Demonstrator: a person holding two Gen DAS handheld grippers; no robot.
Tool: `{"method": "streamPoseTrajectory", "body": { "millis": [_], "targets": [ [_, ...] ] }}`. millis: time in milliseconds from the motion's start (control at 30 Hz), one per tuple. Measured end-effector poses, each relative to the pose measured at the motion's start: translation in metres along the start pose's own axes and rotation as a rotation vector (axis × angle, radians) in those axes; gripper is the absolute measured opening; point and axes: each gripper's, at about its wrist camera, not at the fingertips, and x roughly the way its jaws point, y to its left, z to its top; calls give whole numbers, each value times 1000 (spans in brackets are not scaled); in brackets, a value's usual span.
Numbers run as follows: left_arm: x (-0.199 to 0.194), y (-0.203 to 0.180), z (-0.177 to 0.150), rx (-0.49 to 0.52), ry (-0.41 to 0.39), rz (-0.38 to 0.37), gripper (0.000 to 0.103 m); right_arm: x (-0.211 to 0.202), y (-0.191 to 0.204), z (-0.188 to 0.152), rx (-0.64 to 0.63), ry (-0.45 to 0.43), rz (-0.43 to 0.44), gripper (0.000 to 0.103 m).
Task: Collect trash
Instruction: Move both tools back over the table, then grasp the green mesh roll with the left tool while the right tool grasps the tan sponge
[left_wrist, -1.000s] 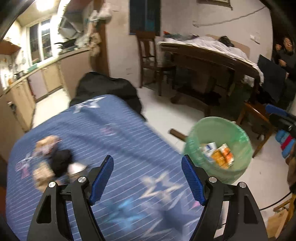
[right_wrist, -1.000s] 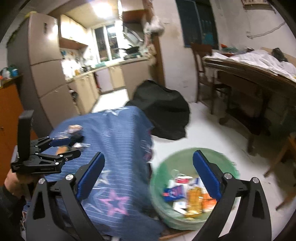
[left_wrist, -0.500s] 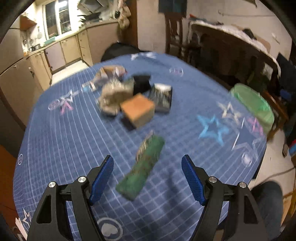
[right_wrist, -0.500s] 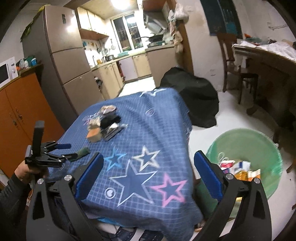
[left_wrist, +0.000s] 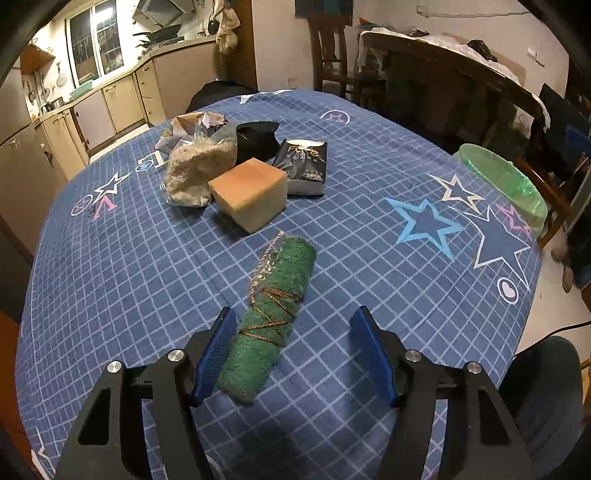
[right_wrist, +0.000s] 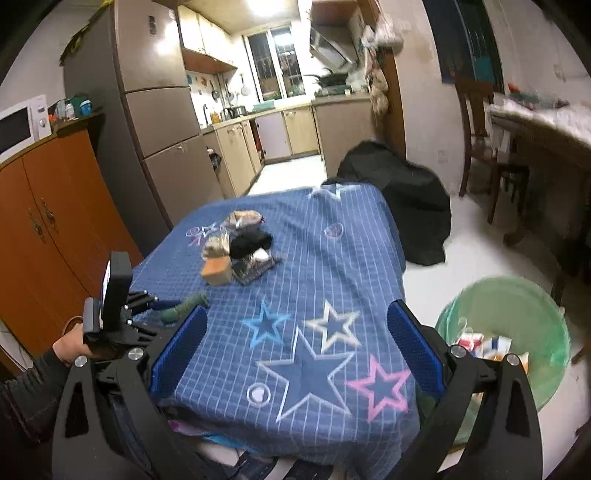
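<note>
A green fuzzy roll (left_wrist: 275, 302) wound with gold cord lies on the blue star tablecloth (left_wrist: 369, 258). My left gripper (left_wrist: 293, 317) is low over the roll's near end. Its jaws are closing: the left pad (left_wrist: 216, 347) is right beside the roll, while the right pad (left_wrist: 373, 354) is well apart from it. The right wrist view shows that same left gripper (right_wrist: 155, 306), held by a hand, at the green roll (right_wrist: 184, 306). My right gripper (right_wrist: 297, 312) hangs open and empty over the table's near edge. A green-lined bin (right_wrist: 517, 306) holding packets stands on the floor to the right.
Further back on the cloth sit a tan block (left_wrist: 251, 192), a bag of beige stuff (left_wrist: 199, 170), a black packet (left_wrist: 304, 164), a black cloth (left_wrist: 258, 138) and a crumpled wrapper (left_wrist: 195, 123). The bin's rim (left_wrist: 506, 184) shows past the table's right edge. Chairs and a black-covered heap stand behind.
My left gripper swung away from the bin, came down over the table around the green roll, and its jaws narrowed. The right gripper's view shifted from the bin toward the table.
</note>
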Motion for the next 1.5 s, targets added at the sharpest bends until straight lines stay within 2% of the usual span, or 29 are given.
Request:
{"method": "streamPoseTrajectory", "body": {
  "millis": [33,100,167,200,233,267,333,367,400,467,500,533,567,600,700,833,1067,1200,1267,1300,1400,1500],
  "targets": [
    [0,1,0,-1,-4,0,67,-12,2,9,-23,-53,-43,95],
    [-1,2,-3,-15,-11,-5,67,-51,4,36,-65,-223,-119,95],
    [-2,5,-6,-26,-18,-7,67,-104,7,60,-78,-451,-217,95],
    [-2,4,-6,-28,-20,-7,67,-121,9,67,-84,-532,-242,98],
    [-2,4,-8,-28,-22,-7,67,-132,14,76,-95,-594,-256,98],
    [-3,5,-8,-31,-25,-9,67,-131,18,84,-105,-592,-240,98],
    [-3,6,-9,-39,-30,-15,67,-106,28,96,-123,-511,-136,98],
    [-2,5,-8,-47,-32,-18,66,-82,35,97,-134,-439,-68,98],
    [-4,8,-10,-54,-34,-14,64,-48,44,96,-153,-326,9,95],
    [-6,12,-11,-68,-36,2,54,13,57,86,-158,-165,103,83],
    [-7,14,-11,-73,-37,12,46,46,62,80,-139,-75,150,75],
    [-8,15,-12,-83,-38,19,42,72,67,74,-124,-5,186,68],
    [-10,20,-13,-110,-39,12,31,101,74,66,-116,68,216,65],
    [-12,24,-14,-124,-38,4,26,125,83,59,-126,125,225,63],
    [-16,36,-19,-183,-34,-43,24,192,114,38,-191,282,245,63],
    [-18,30,-21,-169,-37,-18,24,232,128,23,-215,341,181,63],
    [-17,29,-20,-178,-46,-13,24,268,137,12,-240,413,142,63],
    [-15,25,-19,-178,-46,4,24,272,139,10,-251,407,115,61],
    [-14,26,-18,-176,-45,7,24,275,139,12,-244,403,97,49],
    [-13,24,-17,-175,-45,13,24,275,139,13,-240,404,93,47],
    [-9,19,-14,-161,-43,43,24,274,140,14,-244,405,109,45],
    [-7,14,-13,-155,-51,70,24,252,140,16,-243,361,103,44]
  ]
}}
